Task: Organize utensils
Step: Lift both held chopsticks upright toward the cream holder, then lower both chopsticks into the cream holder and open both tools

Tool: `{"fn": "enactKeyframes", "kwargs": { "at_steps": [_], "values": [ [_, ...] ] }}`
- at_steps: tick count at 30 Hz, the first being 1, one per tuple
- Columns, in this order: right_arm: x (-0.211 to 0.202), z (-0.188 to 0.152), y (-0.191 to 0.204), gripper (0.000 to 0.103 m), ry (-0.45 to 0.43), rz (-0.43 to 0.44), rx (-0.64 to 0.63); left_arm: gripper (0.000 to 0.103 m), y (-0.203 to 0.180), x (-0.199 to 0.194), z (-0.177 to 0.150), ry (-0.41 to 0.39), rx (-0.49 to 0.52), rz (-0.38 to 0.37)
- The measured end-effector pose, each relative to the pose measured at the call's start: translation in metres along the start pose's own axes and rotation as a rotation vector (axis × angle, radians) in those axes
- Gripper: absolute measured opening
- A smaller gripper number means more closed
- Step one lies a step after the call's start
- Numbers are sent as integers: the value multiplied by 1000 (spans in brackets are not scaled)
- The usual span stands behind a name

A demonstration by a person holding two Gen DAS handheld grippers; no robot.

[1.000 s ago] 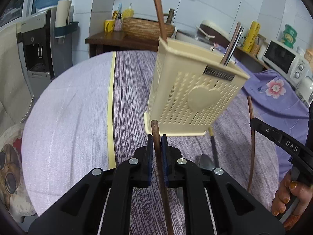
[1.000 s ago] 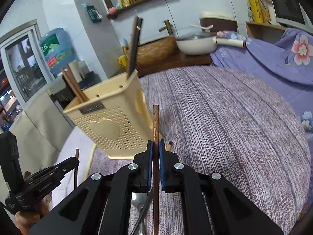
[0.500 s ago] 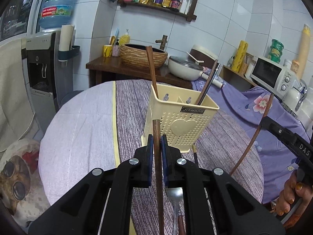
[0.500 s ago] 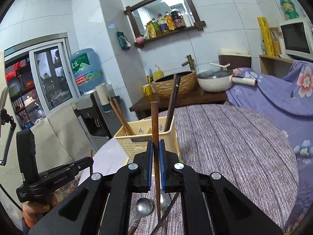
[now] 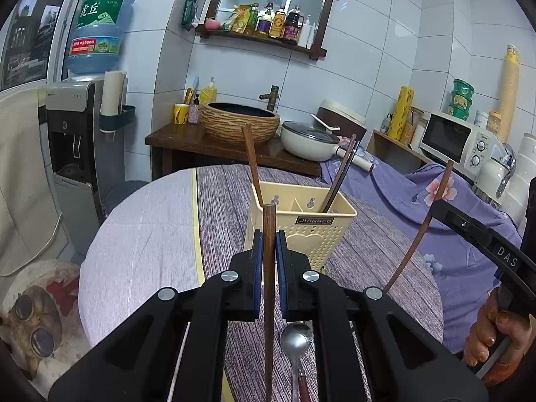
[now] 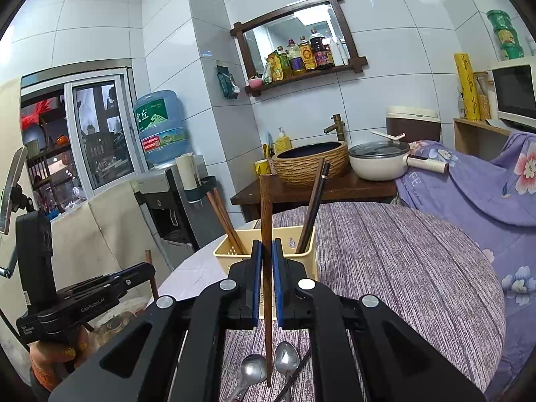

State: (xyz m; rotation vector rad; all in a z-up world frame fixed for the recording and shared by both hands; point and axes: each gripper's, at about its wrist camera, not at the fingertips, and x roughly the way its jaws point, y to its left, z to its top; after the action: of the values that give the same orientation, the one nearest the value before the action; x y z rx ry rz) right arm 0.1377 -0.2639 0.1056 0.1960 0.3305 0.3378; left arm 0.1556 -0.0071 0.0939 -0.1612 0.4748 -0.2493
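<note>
Tiled walls, a water dispenser and a cluttered counter sit behind the round table (image 5: 140, 234), whose purple striped cloth carries everything I care about. My left gripper (image 5: 268, 251) is clamped on a brown wooden chopstick (image 5: 269, 268), held nearly upright with its top just above the pads. My right gripper (image 6: 264, 261) pinches a second wooden chopstick (image 6: 266, 234) the same way, its lower tip hanging free above two spoons (image 6: 268, 366) lying on the cloth.

Straight ahead of both stands the cream utensil caddy (image 5: 311, 231), divided into compartments. One brown chopstick (image 5: 251, 160) leans in its left section and a dark pair (image 5: 341, 171) in the right.

I judge the step in hand to be carrying both sticks over the caddy and dropping them in. To do it well, I want each lower tip clear of the near rim before I move forward, since a tip catching that light plastic wall could tip the caddy. I would aim for the left section so brown sticks stay together, and take the hands in one at a time, because the right gripper's stick already slants close across the left wrist view. I release only once a tip is well inside.
</note>
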Motion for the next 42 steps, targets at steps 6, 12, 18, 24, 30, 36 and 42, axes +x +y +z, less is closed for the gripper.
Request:
{"fn": "enactKeyframes", "kwargs": {
  "at_steps": [6,12,18,24,30,36,42],
  "values": [
    [-2,8,4,7,-15,11,-15,8,-2,-3,10,-23,9,-11],
    [2,19,4,7,-13,34,0,8,-7,-4,23,-40,22,-29],
    [6,38,4,7,-33,42,0,8,-18,-7,51,-81,49,-54],
    [9,59,8,7,-51,47,-12,7,-31,-12,82,-128,78,-64],
    [10,91,15,7,-86,73,-20,7,-50,-28,118,-198,125,-81],
    [18,129,20,7,-151,56,-19,7,-65,-37,166,-287,141,-63],
    [44,137,16,7,-197,-10,-24,7,-63,-12,195,-316,114,-7]
  ]
}}
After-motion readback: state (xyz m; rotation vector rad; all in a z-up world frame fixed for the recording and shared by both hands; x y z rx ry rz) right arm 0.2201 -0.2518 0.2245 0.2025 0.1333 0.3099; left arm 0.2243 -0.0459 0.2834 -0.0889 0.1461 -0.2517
